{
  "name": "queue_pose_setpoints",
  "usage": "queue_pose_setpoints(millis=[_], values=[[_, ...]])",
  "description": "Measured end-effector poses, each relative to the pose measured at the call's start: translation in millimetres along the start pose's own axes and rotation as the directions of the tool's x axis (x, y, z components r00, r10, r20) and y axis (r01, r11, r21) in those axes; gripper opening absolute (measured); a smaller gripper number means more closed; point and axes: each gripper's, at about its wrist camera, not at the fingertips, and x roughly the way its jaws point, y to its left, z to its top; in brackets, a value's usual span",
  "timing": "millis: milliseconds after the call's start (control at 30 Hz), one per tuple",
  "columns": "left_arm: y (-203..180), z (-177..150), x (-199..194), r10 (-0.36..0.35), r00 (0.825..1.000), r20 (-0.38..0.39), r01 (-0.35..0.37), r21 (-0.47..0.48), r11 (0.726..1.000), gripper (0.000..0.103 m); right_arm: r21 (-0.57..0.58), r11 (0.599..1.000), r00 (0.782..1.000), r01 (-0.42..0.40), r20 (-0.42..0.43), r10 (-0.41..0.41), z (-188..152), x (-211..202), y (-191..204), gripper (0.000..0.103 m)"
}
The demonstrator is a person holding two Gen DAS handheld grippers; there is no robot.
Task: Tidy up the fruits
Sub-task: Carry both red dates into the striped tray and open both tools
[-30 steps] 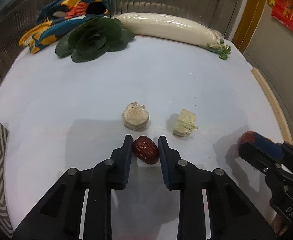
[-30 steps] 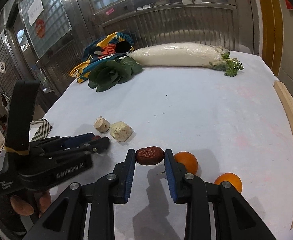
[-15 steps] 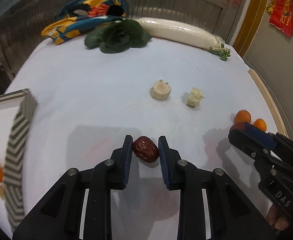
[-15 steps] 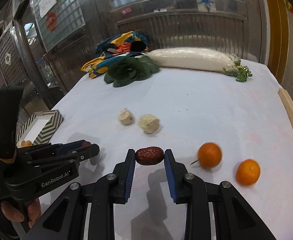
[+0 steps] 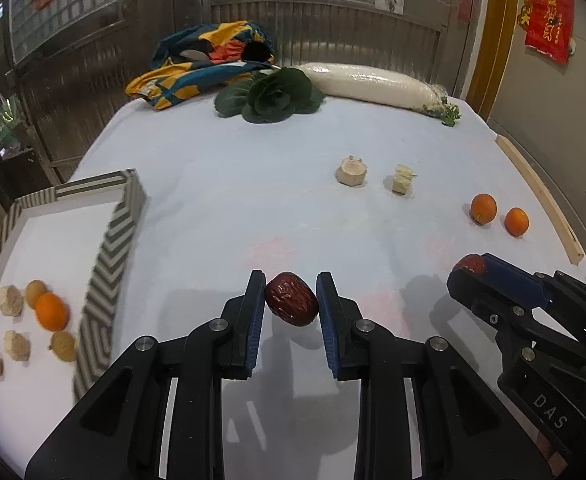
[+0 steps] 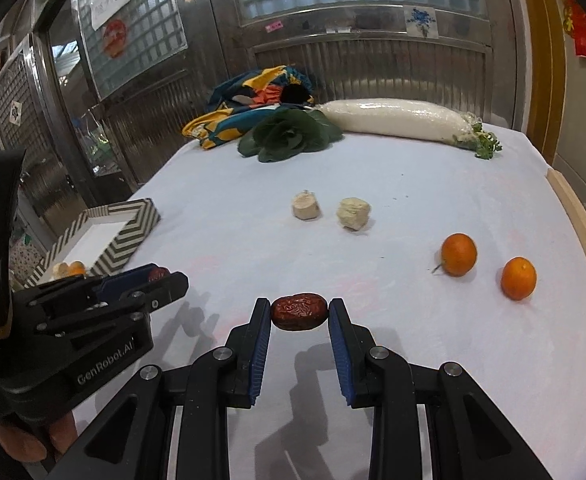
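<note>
My left gripper (image 5: 291,300) is shut on a red date (image 5: 291,299) and holds it above the white table, right of the zigzag-patterned tray (image 5: 109,248). My right gripper (image 6: 299,312) is shut on a second red date (image 6: 299,312), also above the table. In the left wrist view the right gripper (image 5: 469,268) shows at the right. In the right wrist view the left gripper (image 6: 161,276) shows at the left. Two oranges (image 6: 459,255) (image 6: 518,278) lie at the right. The tray holds an orange (image 5: 51,311) and several pale fruits.
Two pale cut chunks (image 5: 351,171) (image 5: 404,179) lie mid-table. A green leafy vegetable (image 5: 273,96), a long white radish (image 5: 377,86) and a colourful cloth (image 5: 205,64) lie at the far edge. A wooden strip (image 5: 537,196) runs along the right edge.
Both grippers have drawn back and risen with their dates. The tray with its fruits has come into the left wrist view, and the two oranges now lie further off.
</note>
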Motion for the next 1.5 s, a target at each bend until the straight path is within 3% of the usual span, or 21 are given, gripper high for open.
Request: queue_pose_setpoints(millis=[1000,1500], values=[[53.7,-3.2,-48.9,0.056,0.995,0.088,-0.050,-0.063,0.997,0.025,-0.064,0.997,0.999,-0.047,-0.003,0.047,4.3,4.4,58.0,0.028],[121.9,-4.9,-70.8,0.136,0.985,0.103,-0.119,-0.157,0.980,0.025,-0.179,0.974,0.991,-0.136,-0.022,0.135,20.4,17.4,120.2,0.028]])
